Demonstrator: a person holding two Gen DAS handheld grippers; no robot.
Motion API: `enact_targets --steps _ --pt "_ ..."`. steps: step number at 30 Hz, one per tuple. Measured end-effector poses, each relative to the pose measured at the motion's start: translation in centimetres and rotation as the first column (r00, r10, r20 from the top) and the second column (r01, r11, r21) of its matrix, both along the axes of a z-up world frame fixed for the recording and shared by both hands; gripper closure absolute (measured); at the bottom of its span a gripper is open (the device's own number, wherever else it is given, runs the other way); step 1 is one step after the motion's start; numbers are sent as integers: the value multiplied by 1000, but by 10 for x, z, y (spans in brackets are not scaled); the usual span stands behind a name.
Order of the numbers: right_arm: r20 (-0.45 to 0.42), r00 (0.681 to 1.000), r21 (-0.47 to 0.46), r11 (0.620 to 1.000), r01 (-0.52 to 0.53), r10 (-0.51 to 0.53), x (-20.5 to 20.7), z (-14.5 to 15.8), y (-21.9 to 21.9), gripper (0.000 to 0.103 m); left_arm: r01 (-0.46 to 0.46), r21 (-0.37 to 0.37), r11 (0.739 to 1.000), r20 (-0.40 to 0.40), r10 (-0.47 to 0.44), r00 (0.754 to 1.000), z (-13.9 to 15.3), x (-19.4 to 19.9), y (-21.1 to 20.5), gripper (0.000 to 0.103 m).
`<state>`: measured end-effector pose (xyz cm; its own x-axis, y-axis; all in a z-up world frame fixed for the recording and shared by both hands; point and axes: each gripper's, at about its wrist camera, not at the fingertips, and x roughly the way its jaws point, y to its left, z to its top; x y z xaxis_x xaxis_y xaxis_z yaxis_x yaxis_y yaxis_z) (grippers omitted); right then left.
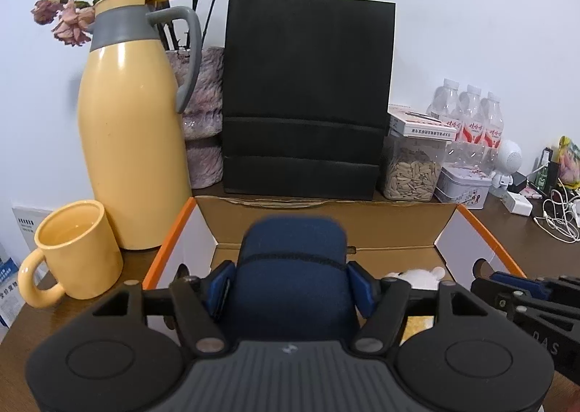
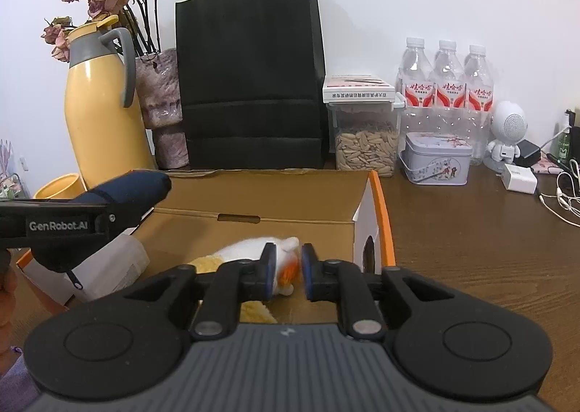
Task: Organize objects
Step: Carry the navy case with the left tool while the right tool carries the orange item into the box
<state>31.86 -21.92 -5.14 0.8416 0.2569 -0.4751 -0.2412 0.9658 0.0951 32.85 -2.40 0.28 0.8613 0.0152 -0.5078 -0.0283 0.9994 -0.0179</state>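
Note:
An open cardboard box [image 1: 326,216] with orange edges stands on the brown table. My left gripper [image 1: 291,288] is shut on a navy blue pouch [image 1: 290,267] and holds it above the box's left part; the right wrist view shows the pouch [image 2: 134,187] lifted off the box floor. My right gripper [image 2: 289,263] stands open low inside the box [image 2: 290,194]. A white and orange plush toy [image 2: 246,248] lies on the box floor, its blurred end between the pads, and the right pad is clear of it. A white packet [image 2: 119,259] lies in the box's left corner.
A yellow thermos jug [image 1: 130,143] and yellow mug [image 1: 76,252] stand left of the box. Behind it are a black paper bag [image 1: 308,96], a vase of dried roses [image 1: 203,114], a seed jar [image 2: 364,147], a tin [image 2: 436,158] and water bottles [image 2: 447,85]. Cables [image 2: 565,194] lie far right.

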Motion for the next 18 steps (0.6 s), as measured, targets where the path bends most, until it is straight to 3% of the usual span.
enact_targets --steps 2,5,18 --pt "14 1000 -13 1000 1 0 -3 2 1 19 -11 0 1000 20 11 1000 3 -2 1 7" --pt "44 999 -28 1000 -1 2 -8 6 4 0 -22 -10 1000 68 23 997 8 -9 3 0" --pt "52 999 -30 1000 3 -1 -10 10 5 0 -12 -22 1000 63 13 998 10 -10 3 0"
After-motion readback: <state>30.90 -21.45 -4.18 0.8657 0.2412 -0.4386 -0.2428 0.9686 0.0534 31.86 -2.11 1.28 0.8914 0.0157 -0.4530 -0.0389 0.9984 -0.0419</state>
